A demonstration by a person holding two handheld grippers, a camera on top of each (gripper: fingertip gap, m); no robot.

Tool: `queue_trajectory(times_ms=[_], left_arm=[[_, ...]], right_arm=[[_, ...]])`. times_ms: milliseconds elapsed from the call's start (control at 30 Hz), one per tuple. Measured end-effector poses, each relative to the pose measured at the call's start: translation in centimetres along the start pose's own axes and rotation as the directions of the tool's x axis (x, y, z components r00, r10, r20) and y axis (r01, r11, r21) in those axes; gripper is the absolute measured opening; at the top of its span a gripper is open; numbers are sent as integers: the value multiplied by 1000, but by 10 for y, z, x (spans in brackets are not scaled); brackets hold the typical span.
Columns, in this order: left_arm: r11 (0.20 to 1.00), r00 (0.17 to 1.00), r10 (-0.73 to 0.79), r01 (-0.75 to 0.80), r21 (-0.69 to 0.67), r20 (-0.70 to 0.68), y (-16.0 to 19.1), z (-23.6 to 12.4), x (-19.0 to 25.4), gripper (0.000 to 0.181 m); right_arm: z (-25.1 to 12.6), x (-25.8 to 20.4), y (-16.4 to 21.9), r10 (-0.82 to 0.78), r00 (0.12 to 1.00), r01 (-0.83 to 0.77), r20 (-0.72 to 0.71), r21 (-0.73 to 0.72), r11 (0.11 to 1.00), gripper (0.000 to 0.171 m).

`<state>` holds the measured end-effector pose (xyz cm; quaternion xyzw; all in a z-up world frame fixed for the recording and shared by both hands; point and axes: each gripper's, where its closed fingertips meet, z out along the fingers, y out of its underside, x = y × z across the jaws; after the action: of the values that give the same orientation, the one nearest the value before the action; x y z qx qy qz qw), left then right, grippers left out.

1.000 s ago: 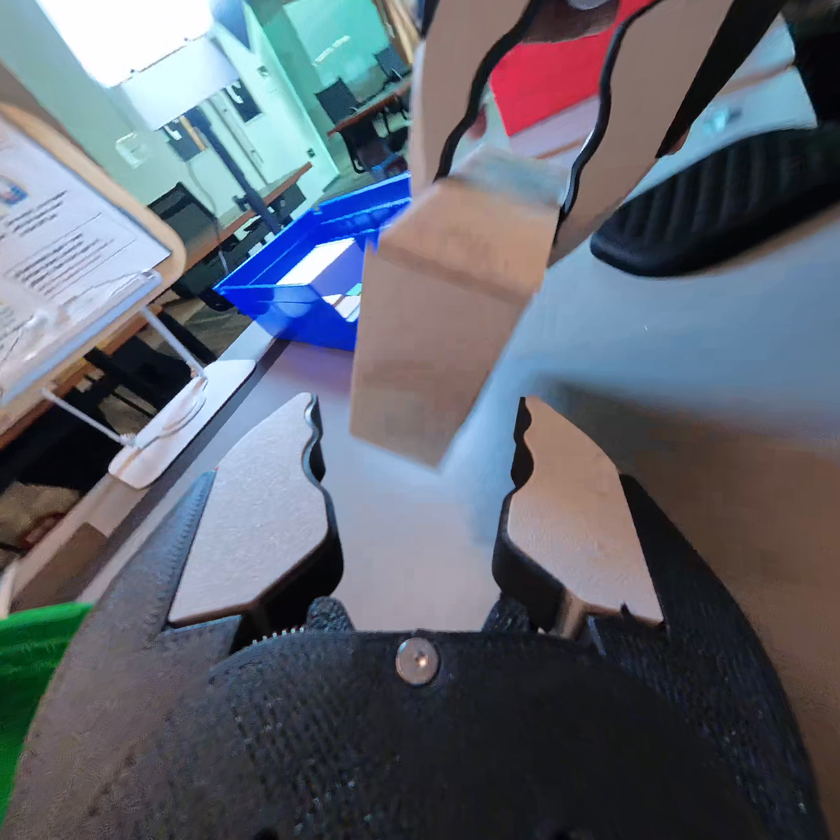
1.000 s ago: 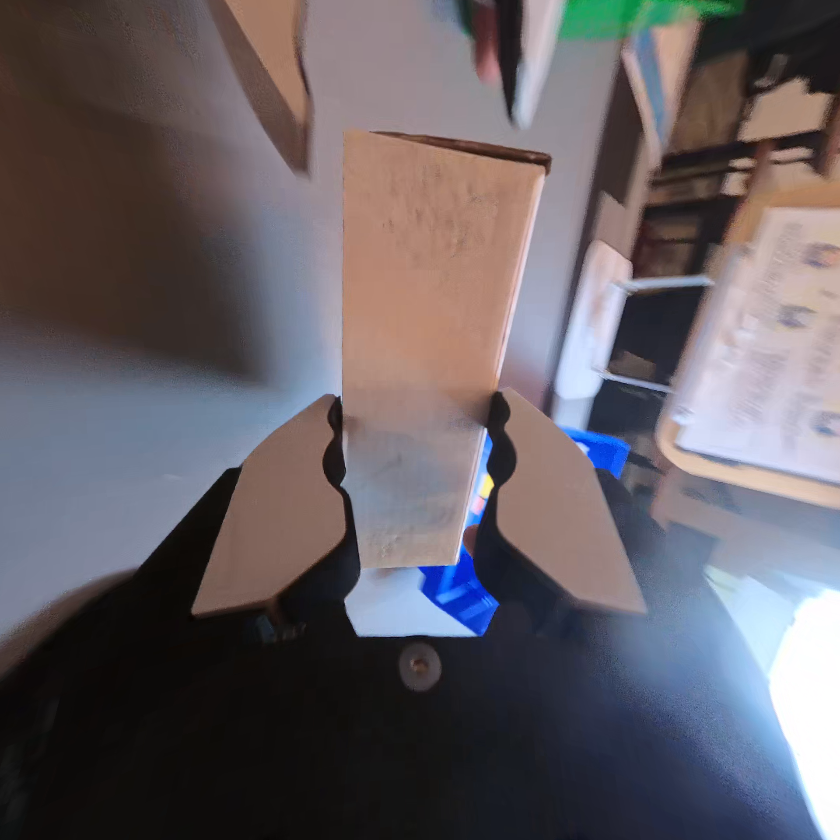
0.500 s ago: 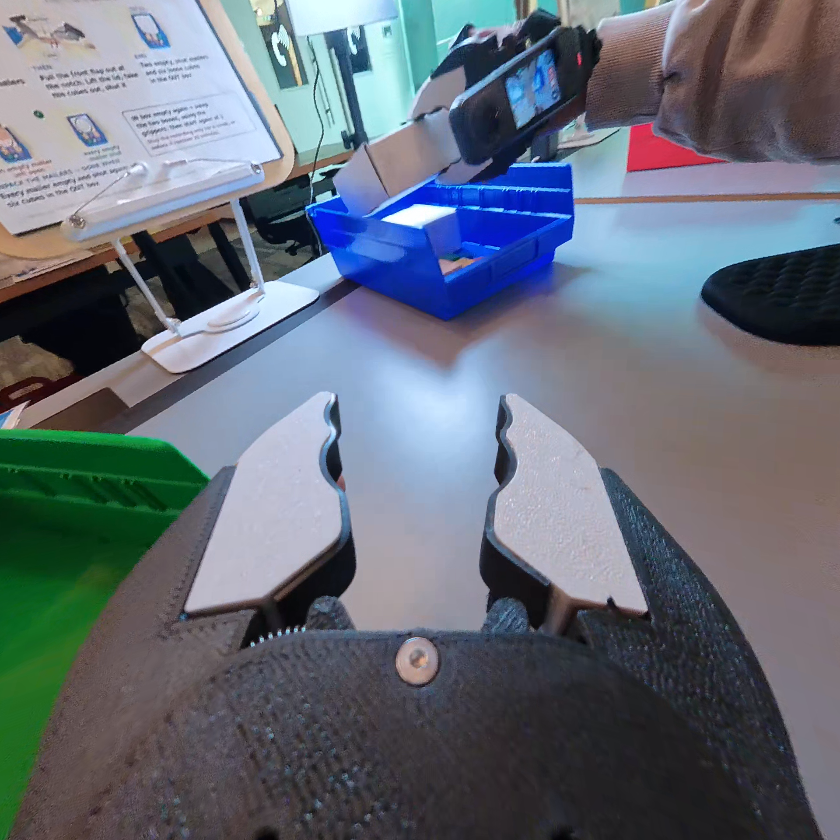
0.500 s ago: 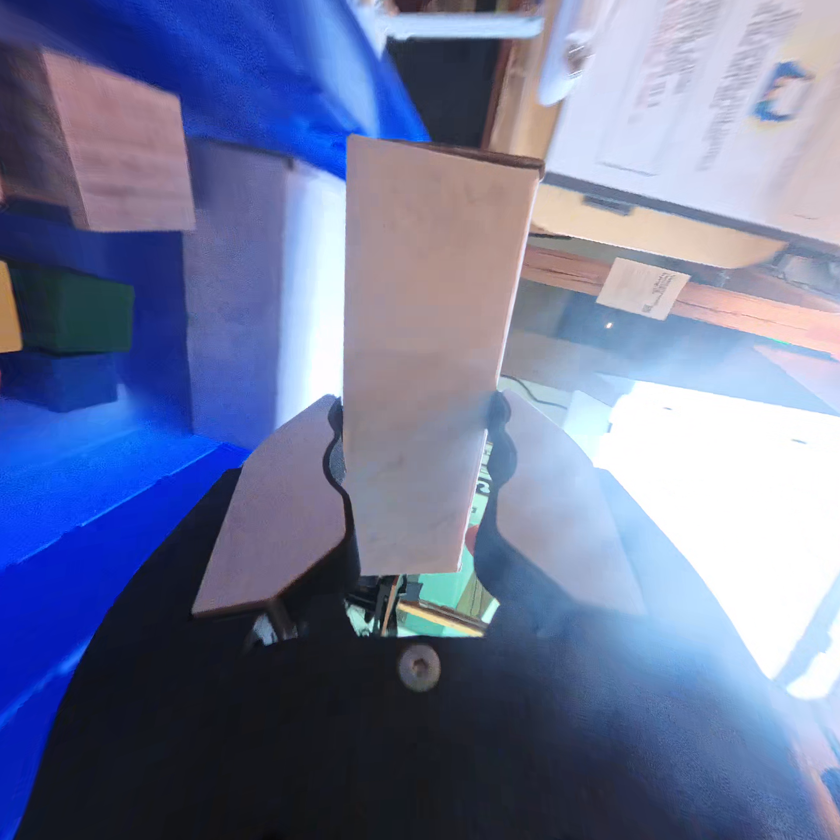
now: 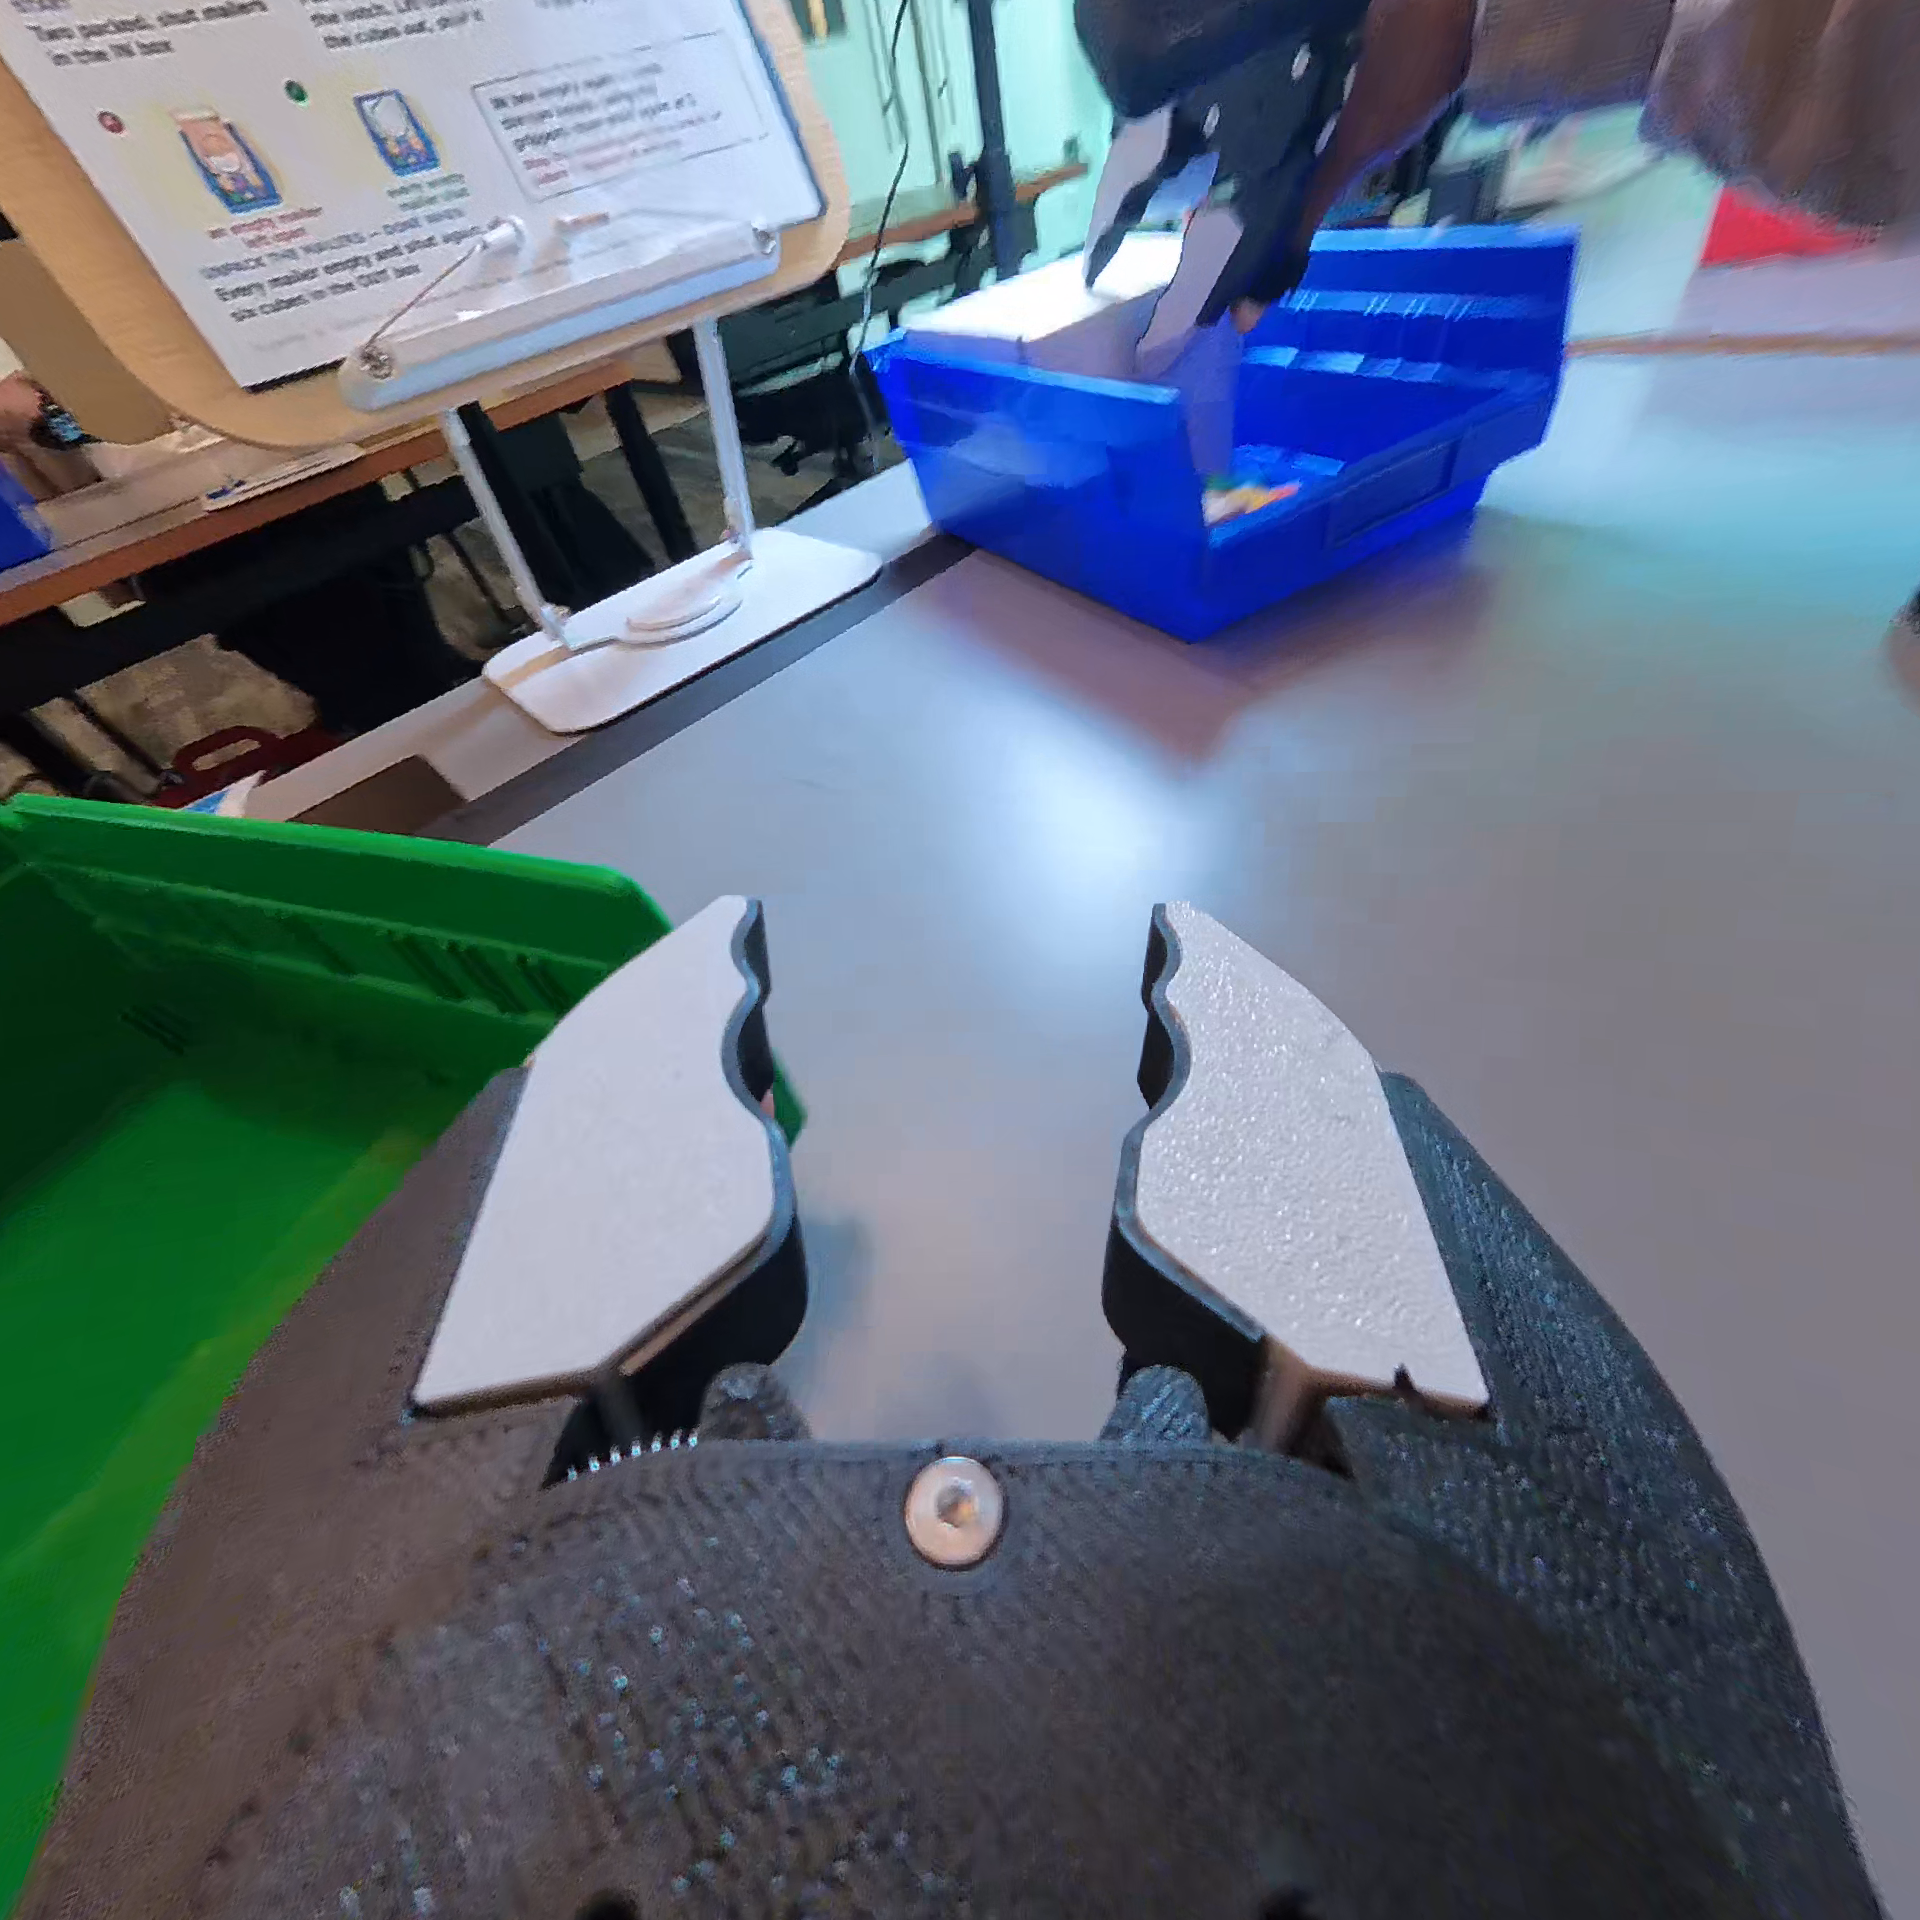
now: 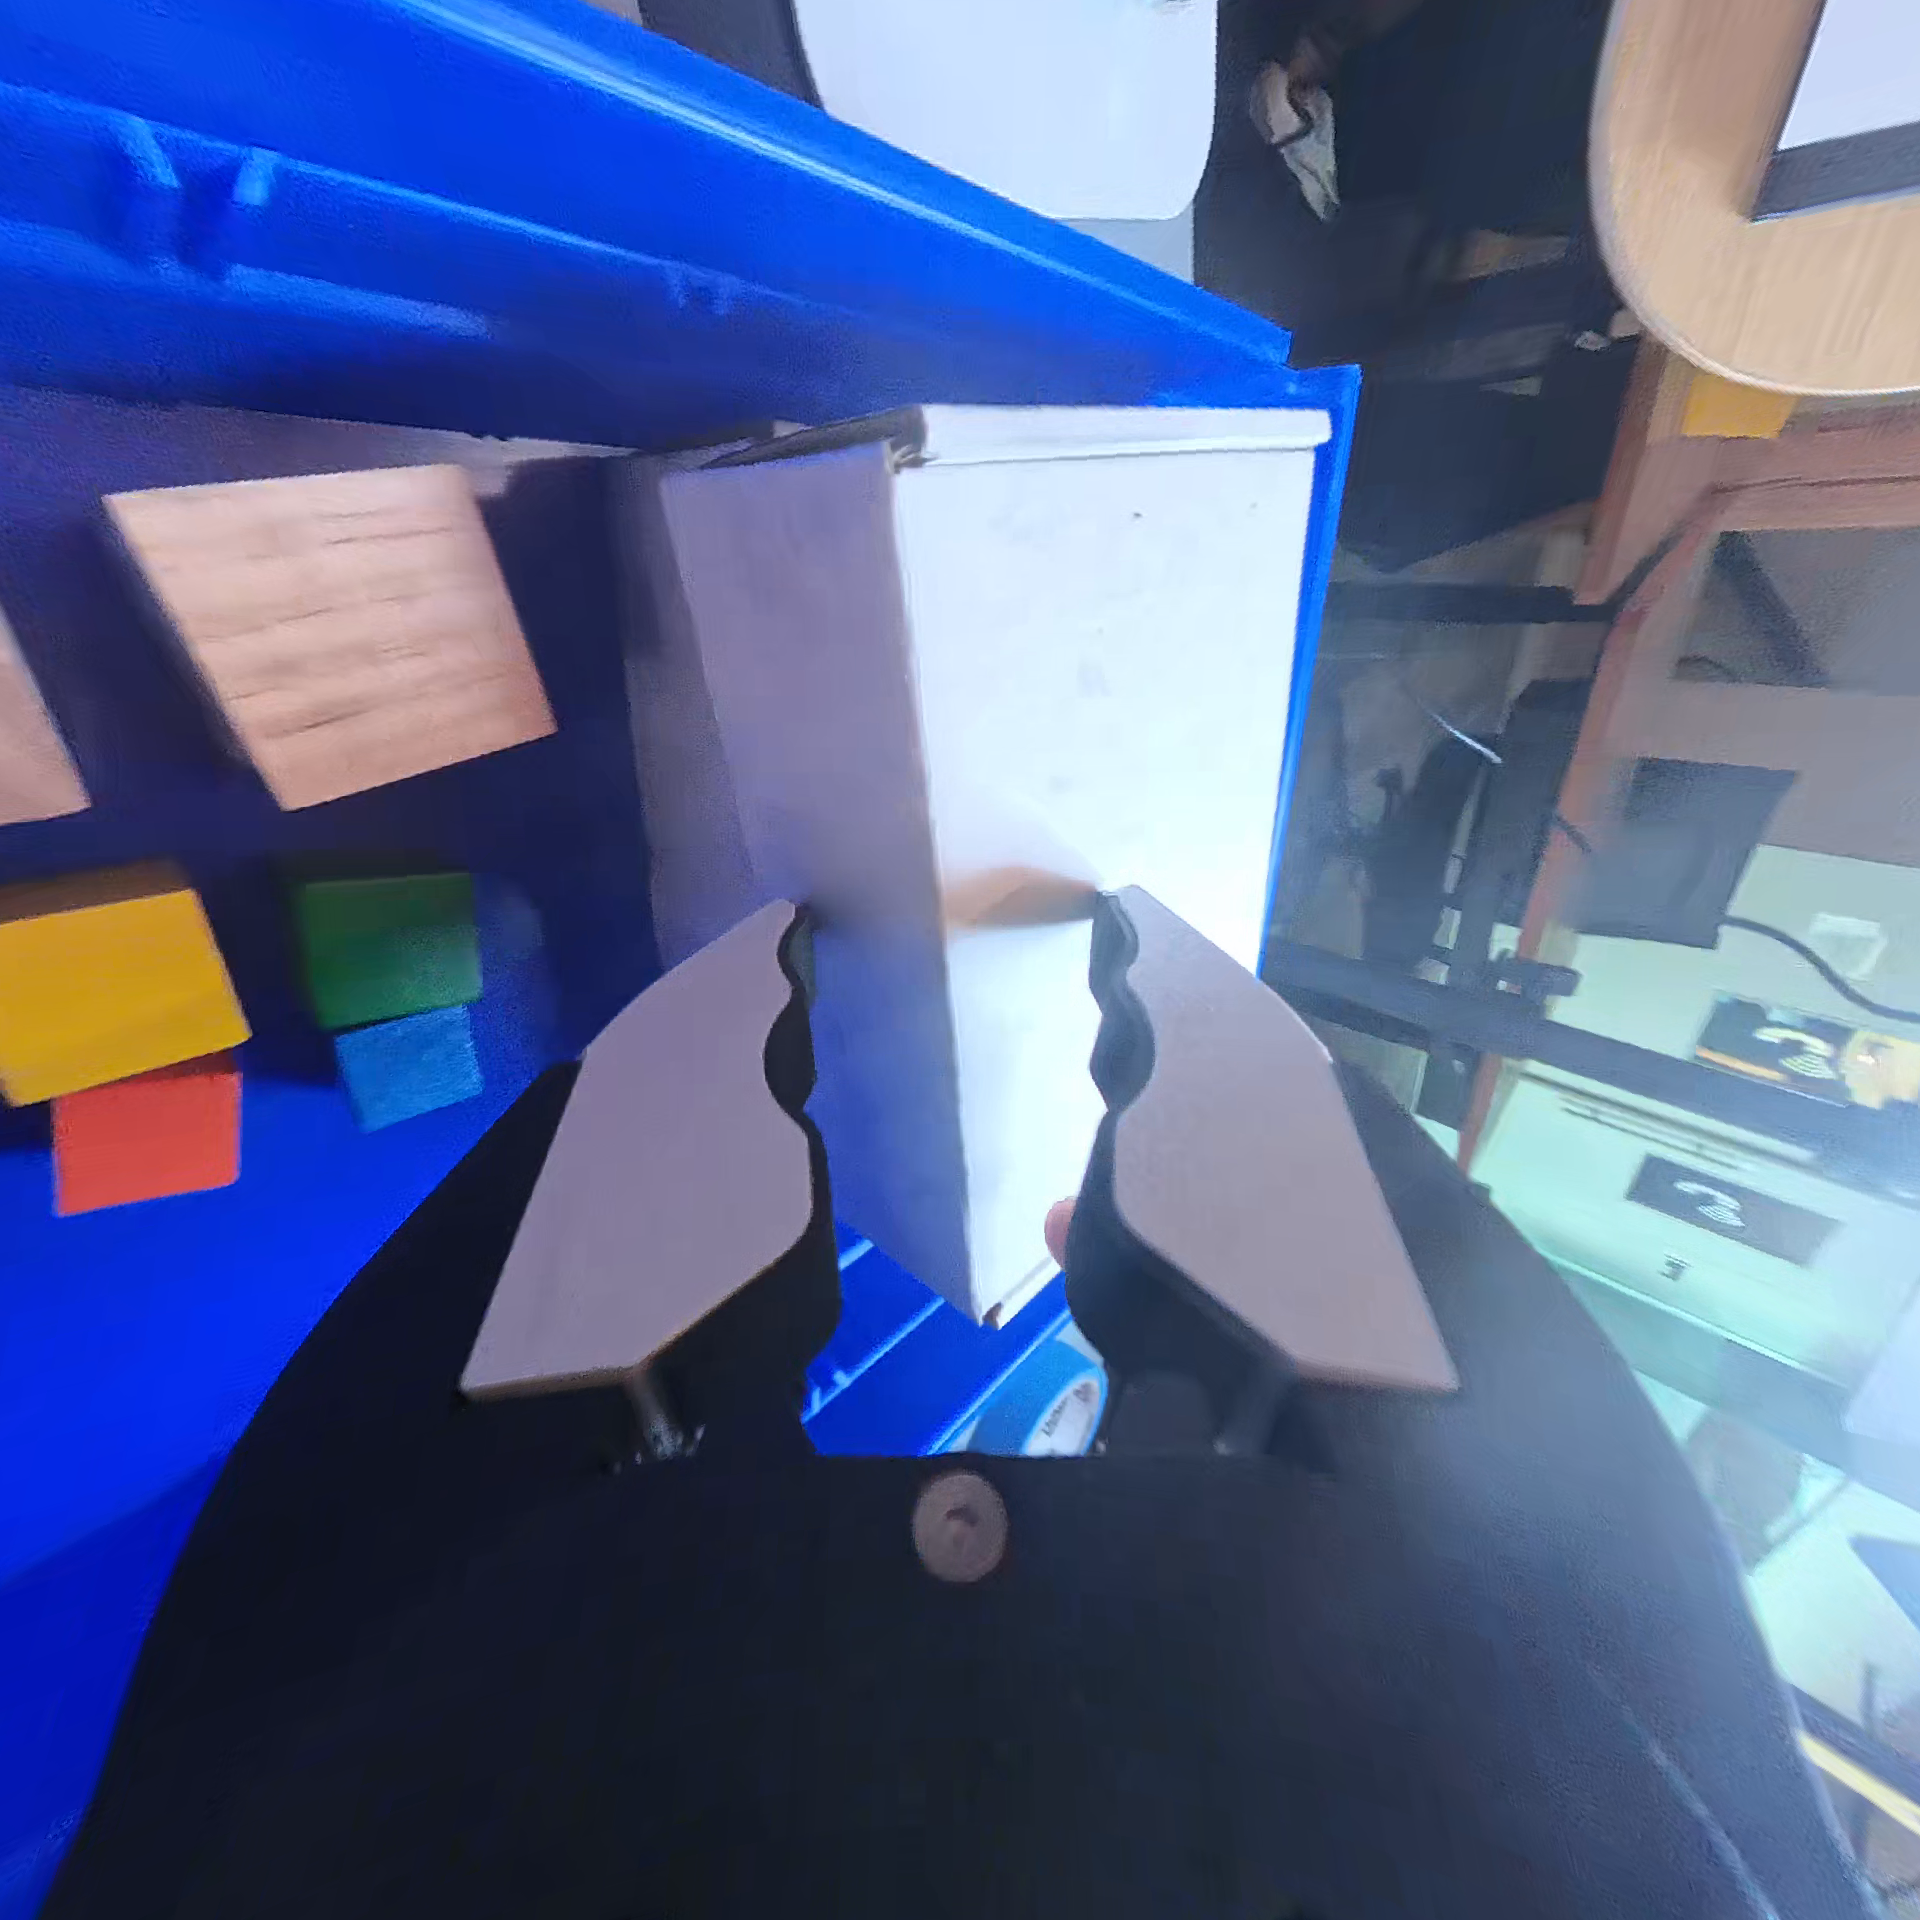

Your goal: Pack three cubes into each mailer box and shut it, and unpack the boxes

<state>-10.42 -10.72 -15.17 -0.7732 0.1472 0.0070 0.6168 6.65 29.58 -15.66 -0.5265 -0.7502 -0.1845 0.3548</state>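
my right gripper [image 6: 951, 1049] sits in the blue bin [image 6: 312, 260] with its jaws apart around a white mailer box [image 6: 1091, 675] standing at the bin's right end, so i judge i'm setting an emptied box down and next need to back straight out. my left gripper [image 5: 951, 997] hangs spread and empty above the grey table [image 5: 1351, 831], beside the green bin [image 5: 260, 987]. loose cubes, yellow [image 6: 104, 977], green [image 6: 384, 940], red [image 6: 145, 1138] and plain wood [image 6: 332, 634], lie left of the box, crowding any sideways exit.
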Motion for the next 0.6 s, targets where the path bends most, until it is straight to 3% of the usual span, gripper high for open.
queue_trajectory(times_ms=[100, 233, 333, 400, 500, 600], left_arm=[[985, 991, 114, -104, -138, 71, 14, -10, -23, 76], [903, 957, 263, -198, -382, 126, 46, -39, -59, 75], [779, 917, 389, -272, -566, 95, 81, -57, -80, 74], [673, 876, 480, -333, -660, 48, 101, -64, -91, 66], [595, 817, 577, -417, -687, 4, 113, -58, -98, 34], [575, 781, 625, -474, -667, -16, 109, -45, -94, 31]], right_arm=[[10, 12, -1, 40, 997, -41, -72, -17, 999, 49], [-11, 1, -10, 148, 987, -145, -68, 51, 988, 64], [-50, -24, -27, 221, 975, -219, 9, 192, 957, 59], [-76, -56, -36, 224, 965, -252, 139, 248, 935, 55], [-101, -117, -27, 100, 939, -166, 329, 179, 970, 51], [-101, -148, -9, -27, 947, -4, 320, 94, 996, 50]])
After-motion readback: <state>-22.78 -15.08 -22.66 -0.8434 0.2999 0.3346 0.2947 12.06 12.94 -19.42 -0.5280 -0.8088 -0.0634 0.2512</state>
